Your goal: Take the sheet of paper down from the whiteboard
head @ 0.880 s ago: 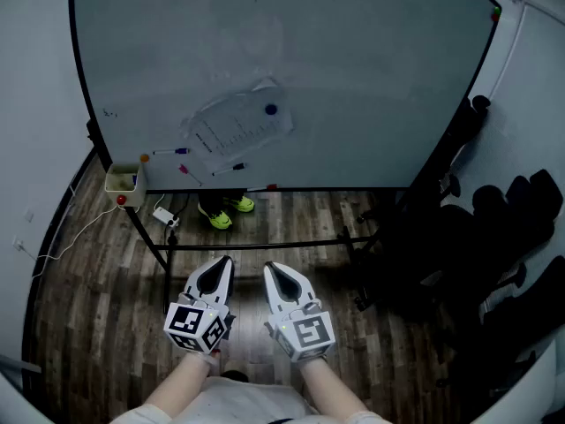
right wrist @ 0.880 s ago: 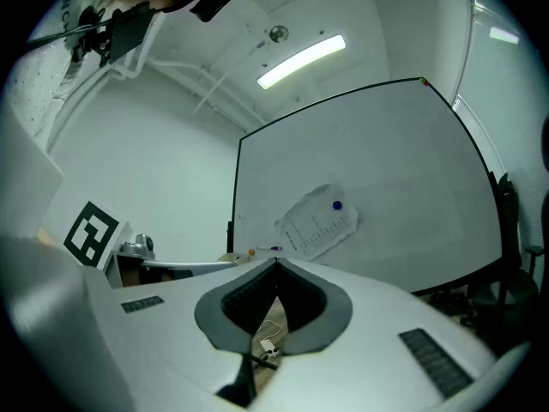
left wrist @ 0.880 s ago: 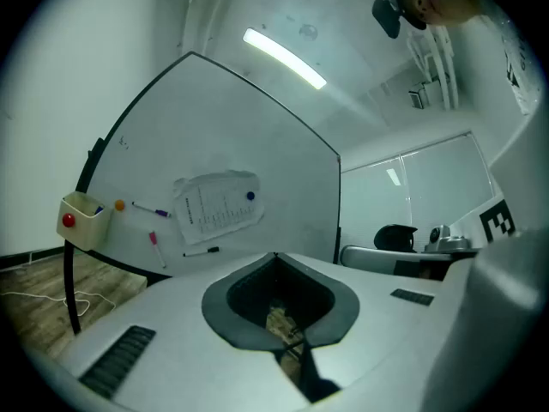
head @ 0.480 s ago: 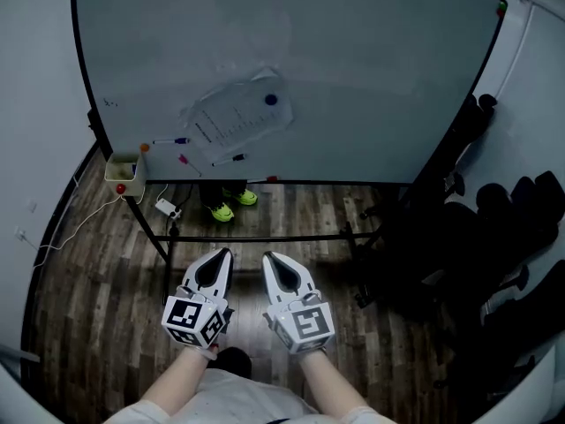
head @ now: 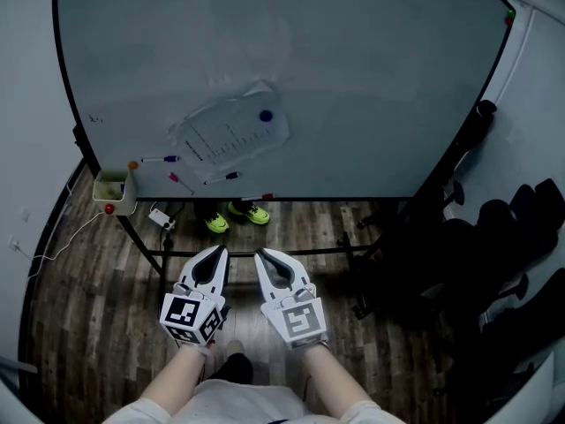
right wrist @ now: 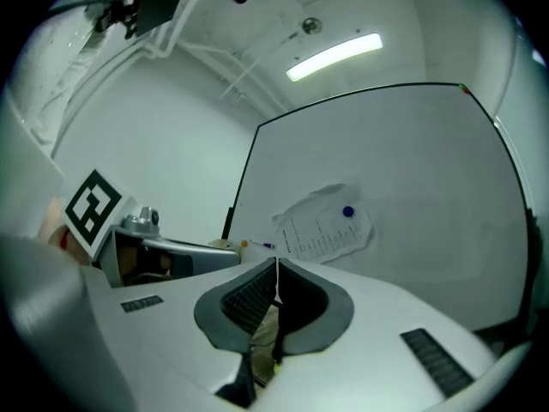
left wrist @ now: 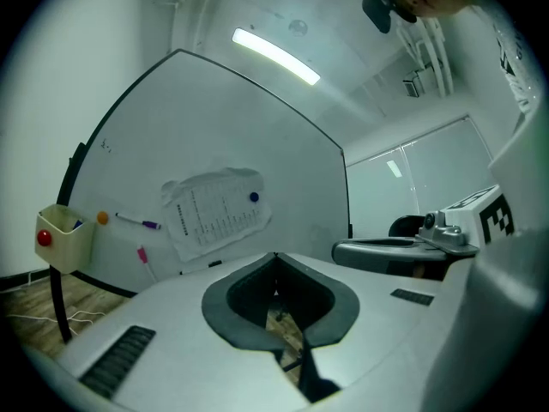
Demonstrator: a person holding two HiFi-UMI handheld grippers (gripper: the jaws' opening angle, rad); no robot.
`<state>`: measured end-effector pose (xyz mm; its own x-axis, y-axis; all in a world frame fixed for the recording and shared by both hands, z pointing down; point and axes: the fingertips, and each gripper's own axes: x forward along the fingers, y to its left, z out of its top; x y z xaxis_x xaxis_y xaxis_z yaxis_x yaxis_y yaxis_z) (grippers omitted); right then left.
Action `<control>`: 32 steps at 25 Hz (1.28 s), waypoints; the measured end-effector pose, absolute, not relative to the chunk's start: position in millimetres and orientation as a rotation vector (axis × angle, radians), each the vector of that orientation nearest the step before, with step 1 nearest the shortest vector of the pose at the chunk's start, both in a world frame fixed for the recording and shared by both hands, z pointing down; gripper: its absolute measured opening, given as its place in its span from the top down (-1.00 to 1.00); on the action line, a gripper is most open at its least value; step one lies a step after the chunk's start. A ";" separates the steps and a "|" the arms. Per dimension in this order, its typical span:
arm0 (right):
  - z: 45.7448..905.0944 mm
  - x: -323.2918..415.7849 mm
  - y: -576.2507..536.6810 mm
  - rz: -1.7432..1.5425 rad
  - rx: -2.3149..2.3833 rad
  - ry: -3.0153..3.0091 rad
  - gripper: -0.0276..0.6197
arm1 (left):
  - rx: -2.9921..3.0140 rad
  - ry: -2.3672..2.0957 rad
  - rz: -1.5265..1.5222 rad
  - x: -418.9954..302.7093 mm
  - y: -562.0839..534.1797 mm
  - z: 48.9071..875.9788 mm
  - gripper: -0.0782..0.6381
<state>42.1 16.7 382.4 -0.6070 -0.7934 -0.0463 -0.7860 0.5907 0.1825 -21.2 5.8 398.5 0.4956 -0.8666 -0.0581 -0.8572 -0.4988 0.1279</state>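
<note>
A crumpled printed sheet of paper (head: 231, 132) hangs on the whiteboard (head: 353, 60), pinned by a blue magnet (head: 266, 116) near its upper right corner. The sheet (left wrist: 214, 210) also shows in the left gripper view, and the same sheet (right wrist: 326, 226) in the right gripper view. My left gripper (head: 216, 253) and right gripper (head: 261, 255) are held side by side, level, well short of the board. Both are shut with nothing between their jaws.
Markers (head: 164, 159) lie on the board's lower left, beside an orange magnet (head: 132, 164). A yellow box (head: 113, 188) hangs at the board's left corner. Someone's neon-green shoes (head: 233, 215) show under the board. Black office chairs (head: 503, 237) crowd the right. A cable (head: 62, 241) runs over the wooden floor.
The view has shifted toward the whiteboard: the board and sheet sit slightly lower and left in the frame, and both grippers have edged forward. The jaws stay shut.
</note>
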 end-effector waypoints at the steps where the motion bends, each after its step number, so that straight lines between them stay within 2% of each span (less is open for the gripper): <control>1: 379.8 39.4 8.6 -0.358 1.342 -2.725 0.85 | 2.648 -1.532 -0.177 -23.4 -2.5 397.1 0.74; 9: 369.7 20.9 -49.4 -0.888 1.125 -2.359 0.85 | 2.672 -1.561 -0.170 -36.9 -54.8 390.9 0.74; 17: 363.4 0.2 -94.0 -1.224 0.933 -2.058 0.85 | 2.671 -1.557 -0.167 -44.5 -93.3 391.5 0.74; 32: 380.1 -16.4 -153.3 -1.529 0.658 -1.619 0.85 | 2.668 -1.547 -0.152 -56.5 -148.9 398.5 0.74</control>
